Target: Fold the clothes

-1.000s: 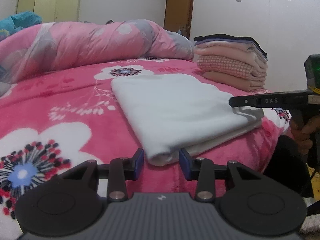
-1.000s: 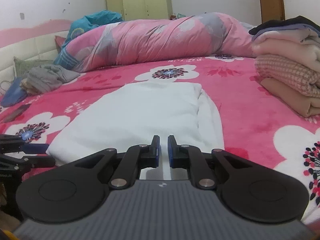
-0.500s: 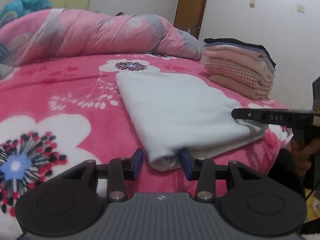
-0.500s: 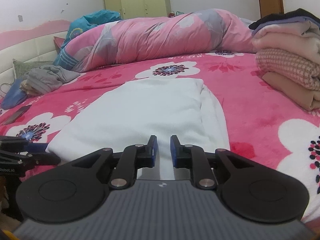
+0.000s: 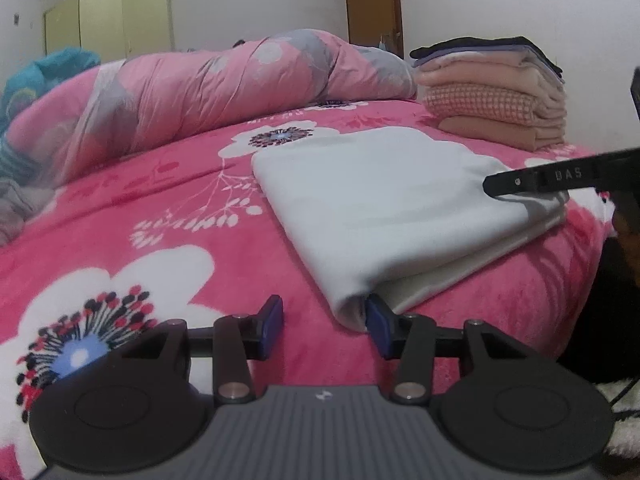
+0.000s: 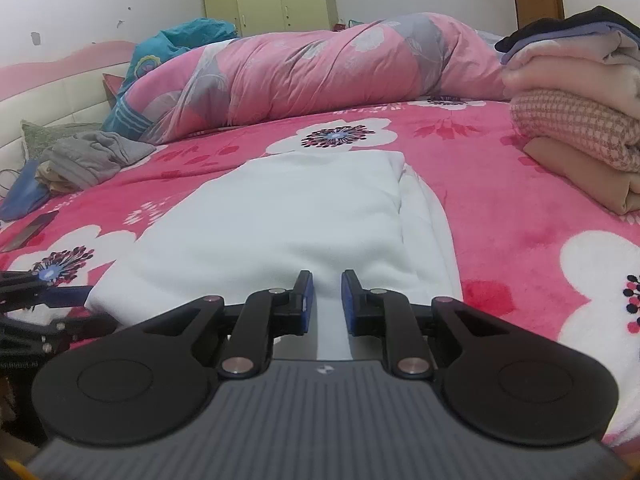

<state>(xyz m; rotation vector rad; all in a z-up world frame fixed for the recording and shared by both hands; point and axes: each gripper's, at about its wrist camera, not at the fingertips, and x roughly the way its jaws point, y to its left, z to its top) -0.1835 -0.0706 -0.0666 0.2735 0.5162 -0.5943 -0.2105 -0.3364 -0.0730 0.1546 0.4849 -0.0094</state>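
A folded white cloth (image 5: 380, 208) lies flat on the pink flowered blanket (image 5: 160, 208) near the bed's front edge. My left gripper (image 5: 325, 322) sits at its near left corner. Its jaws are opening: the corner fold lies between them against the right pad (image 5: 378, 326), and the left pad stands clear of it. My right gripper (image 6: 328, 300) rests low over the cloth (image 6: 300, 208) at its other near corner. Its pads are a narrow gap apart, with white fabric showing through and nothing pinched. In the left wrist view one of the right gripper's fingers (image 5: 520, 182) lies on top of the cloth.
A stack of several folded clothes (image 5: 492, 96) stands at the back right by the wall. A rolled pink quilt (image 5: 224, 88) lies across the far side. A crumpled grey garment (image 6: 88, 156) and a dark phone (image 6: 32, 230) lie at the left. The bed drops off just behind both grippers.
The left jaws have spread wider around the cloth's corner and the left view has tilted a little. The right jaws have parted from almost shut. The cloth has not moved.
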